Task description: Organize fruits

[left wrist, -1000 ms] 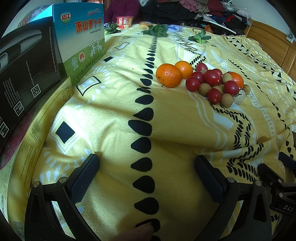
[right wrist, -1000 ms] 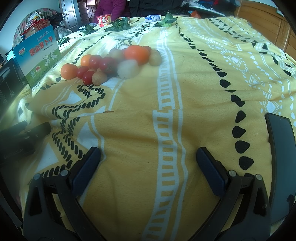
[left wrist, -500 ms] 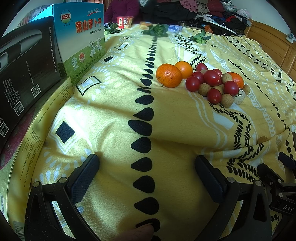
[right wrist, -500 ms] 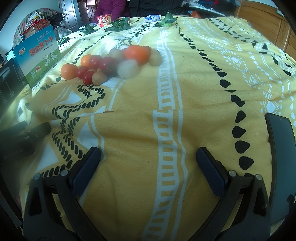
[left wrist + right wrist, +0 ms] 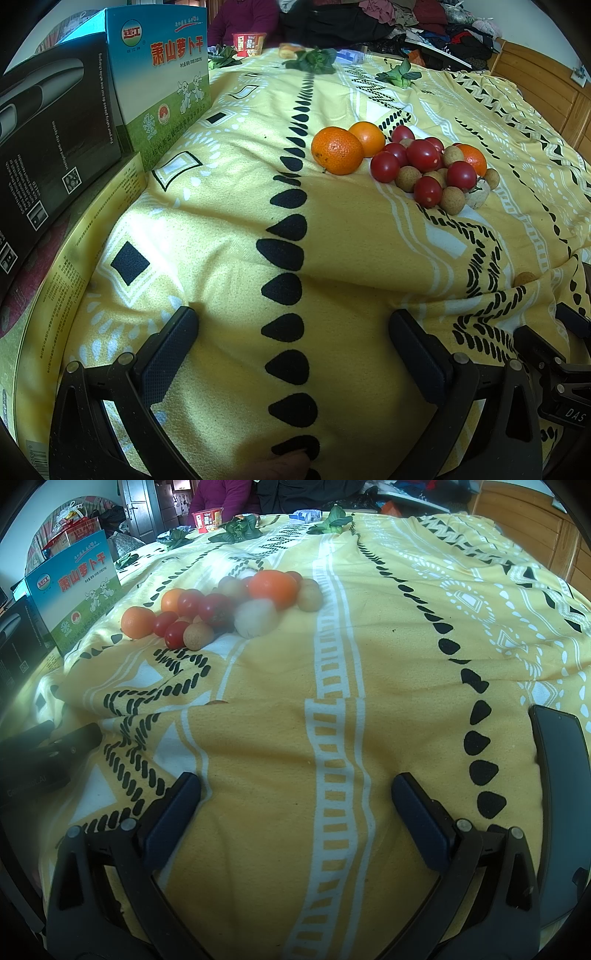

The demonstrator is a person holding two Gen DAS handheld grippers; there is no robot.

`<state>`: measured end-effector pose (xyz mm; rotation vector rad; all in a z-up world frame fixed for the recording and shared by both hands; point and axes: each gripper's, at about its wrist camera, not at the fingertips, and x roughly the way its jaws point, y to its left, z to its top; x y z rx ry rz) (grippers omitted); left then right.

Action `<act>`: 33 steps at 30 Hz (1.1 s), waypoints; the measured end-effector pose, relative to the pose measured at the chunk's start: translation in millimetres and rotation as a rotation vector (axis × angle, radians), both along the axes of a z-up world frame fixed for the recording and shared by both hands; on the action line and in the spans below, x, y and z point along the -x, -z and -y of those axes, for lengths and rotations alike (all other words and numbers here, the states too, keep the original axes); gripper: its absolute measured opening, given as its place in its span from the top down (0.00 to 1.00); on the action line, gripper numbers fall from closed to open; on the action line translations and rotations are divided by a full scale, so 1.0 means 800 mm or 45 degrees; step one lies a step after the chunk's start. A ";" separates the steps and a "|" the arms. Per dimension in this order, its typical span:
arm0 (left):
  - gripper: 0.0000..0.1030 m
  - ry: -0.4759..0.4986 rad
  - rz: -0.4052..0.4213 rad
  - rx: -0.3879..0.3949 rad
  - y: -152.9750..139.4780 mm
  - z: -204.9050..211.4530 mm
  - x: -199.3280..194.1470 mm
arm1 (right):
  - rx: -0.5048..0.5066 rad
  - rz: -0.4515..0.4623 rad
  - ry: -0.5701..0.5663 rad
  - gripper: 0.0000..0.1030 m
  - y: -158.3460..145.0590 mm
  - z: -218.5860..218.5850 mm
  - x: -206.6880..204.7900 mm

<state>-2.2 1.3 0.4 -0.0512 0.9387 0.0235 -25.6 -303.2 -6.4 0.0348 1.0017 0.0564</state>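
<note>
Right, both tools sit low over the yellow patterned blanket [image 5: 207, 236] and neither carries anything; the left gripper [image 5: 291, 350] has its jaws spread wide with only cloth between them; the right gripper [image 5: 295, 808] is just as wide, empty too. The fruit lies in one heap toward the far middle of the blanket, well apart from both tools: a large dimpled orange mandarin [image 5: 337, 155] at the heap's left, a smaller smooth orange [image 5: 367, 139] touching it behind; glossy red cherry tomatoes [image 5: 422, 155] and tan round longans [image 5: 452, 200] packed together to the right; a third orange fruit [image 5: 472, 158] at the back. One stray longan [image 5: 525, 278] sits half-hidden in a fold near the blanket's near right edge. A blue and green printed carton [image 5: 162, 85] and a black printed box [image 5: 51, 140] stand along the left edge; a dark flat phone [image 5: 561, 775] lies at the near right edge.
</note>
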 end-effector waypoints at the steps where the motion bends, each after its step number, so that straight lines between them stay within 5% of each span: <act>1: 0.00 0.000 0.000 0.001 0.000 0.000 0.000 | 0.000 0.000 0.000 0.00 0.000 0.000 0.000; 33: 0.00 0.006 -0.012 -0.019 0.002 0.006 -0.005 | -0.005 0.001 0.000 0.00 0.000 -0.001 0.000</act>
